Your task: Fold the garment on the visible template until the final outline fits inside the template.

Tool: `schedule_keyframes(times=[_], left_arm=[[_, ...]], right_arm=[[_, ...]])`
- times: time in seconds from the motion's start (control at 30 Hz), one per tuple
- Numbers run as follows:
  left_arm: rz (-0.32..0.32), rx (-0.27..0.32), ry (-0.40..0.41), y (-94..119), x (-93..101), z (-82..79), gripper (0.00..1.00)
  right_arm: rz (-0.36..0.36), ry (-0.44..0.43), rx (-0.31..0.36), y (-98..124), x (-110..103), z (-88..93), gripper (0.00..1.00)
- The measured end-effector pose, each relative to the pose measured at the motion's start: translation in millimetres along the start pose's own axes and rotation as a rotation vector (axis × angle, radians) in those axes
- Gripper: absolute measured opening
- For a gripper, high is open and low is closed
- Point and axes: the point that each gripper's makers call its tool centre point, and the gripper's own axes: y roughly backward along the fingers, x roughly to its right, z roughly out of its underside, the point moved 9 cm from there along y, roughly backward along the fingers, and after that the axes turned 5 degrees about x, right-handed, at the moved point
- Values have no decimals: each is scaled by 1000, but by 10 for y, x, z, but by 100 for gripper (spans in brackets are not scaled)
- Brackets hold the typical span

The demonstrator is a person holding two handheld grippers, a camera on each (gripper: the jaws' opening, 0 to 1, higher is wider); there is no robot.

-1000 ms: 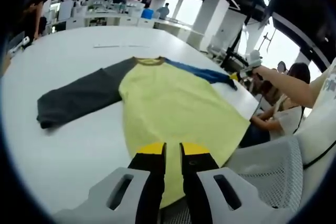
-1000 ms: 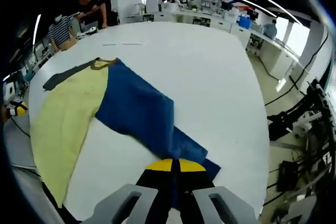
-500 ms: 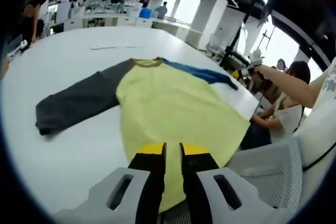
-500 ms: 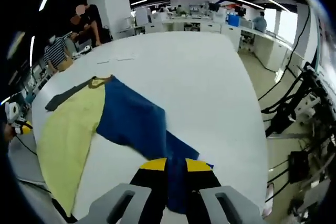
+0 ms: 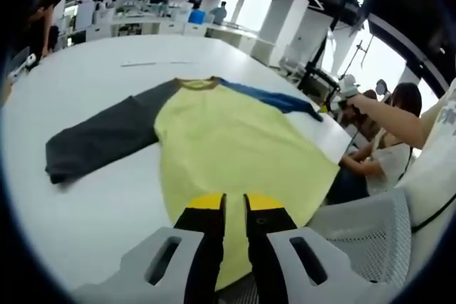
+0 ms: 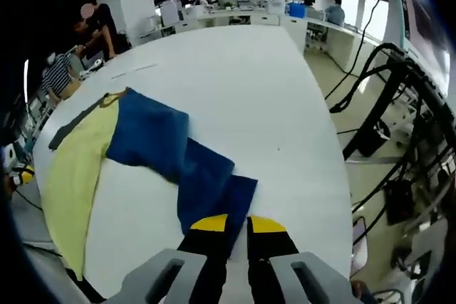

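White bench (image 5: 92,197) carries the shirt (image 5: 235,140) flat — left claw (image 5: 234,208) pinches its yellow hem taut while right claw (image 6: 237,224) pinches the blue sleeve (image 6: 203,183) to fold it inward.

The garment (image 5: 235,140) is seen with a pale yellow body, one dark grey sleeve (image 5: 100,133), one blue sleeve (image 6: 185,161) and a brownish collar (image 5: 199,84). The desk (image 6: 249,97) is white. Yellow tips are borne by the grey-white left gripper (image 5: 234,204).

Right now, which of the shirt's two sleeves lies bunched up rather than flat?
The blue sleeve, folded over itself just ahead of the right gripper. The grey sleeve lies flat and stretched out.
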Motion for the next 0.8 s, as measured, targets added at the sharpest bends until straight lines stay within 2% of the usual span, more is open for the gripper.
schedule_keyframes(times=[0.23,0.5,0.8], left_arm=[[-1,0,-1,0,13,7,7],[-2,-4,3,8,16,28,7],[7,1,8,-23,32,25,7]], right_arm=[[16,5,-28,-80,-13,78,8],[25,-8,-13,-87,31,55,6],[17,19,-17,-25,-155,86,0]])
